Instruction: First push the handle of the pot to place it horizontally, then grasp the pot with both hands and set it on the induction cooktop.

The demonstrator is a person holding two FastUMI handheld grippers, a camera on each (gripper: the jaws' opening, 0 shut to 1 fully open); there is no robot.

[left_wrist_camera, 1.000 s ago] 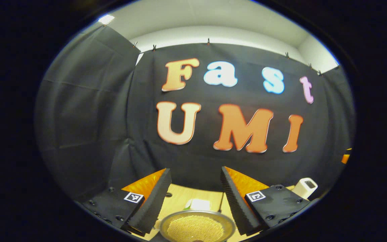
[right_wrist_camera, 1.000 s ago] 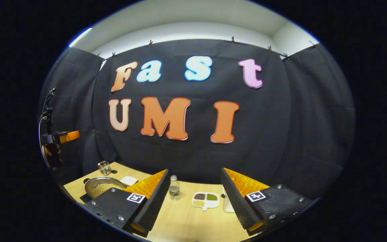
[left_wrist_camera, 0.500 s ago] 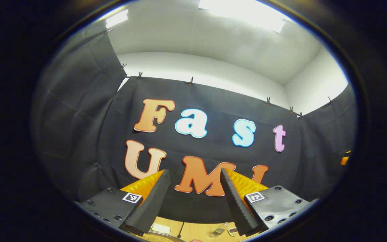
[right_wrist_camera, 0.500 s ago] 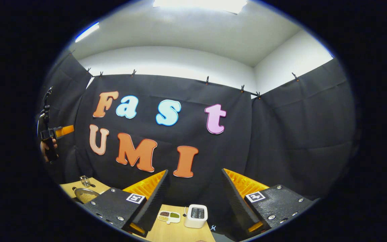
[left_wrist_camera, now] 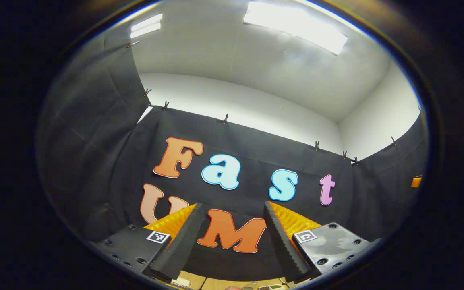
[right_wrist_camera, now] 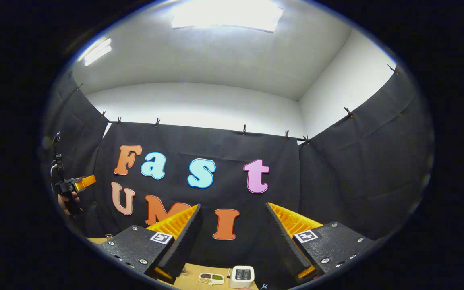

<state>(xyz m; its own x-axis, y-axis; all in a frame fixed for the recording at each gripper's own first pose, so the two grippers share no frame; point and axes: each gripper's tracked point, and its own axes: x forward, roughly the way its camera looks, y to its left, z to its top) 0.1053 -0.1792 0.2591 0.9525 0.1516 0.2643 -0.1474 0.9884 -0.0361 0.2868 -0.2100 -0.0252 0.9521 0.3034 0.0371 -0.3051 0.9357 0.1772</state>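
Left gripper view looks steeply upward: the left gripper (left_wrist_camera: 232, 237) has its two fingers spread apart with nothing between them, held in the air against the black cloth wall (left_wrist_camera: 95, 161) and a white ceiling with a bright light panel (left_wrist_camera: 296, 26). A thin strip of wooden table (left_wrist_camera: 216, 284) shows at the bottom edge, with small items on it too cut off to identify. The pot cannot be made out here.

Right gripper view is also tilted up. The right gripper (right_wrist_camera: 234, 237) likewise has its fingers apart and empty, raised above the table. Below it on the wood sit a white toaster (right_wrist_camera: 242, 276) and, just beside it, a divided dish of grains (right_wrist_camera: 211, 278). At the far left edge, a hand (right_wrist_camera: 66, 200) holds the other gripper aloft. The pot cannot be made out here either.
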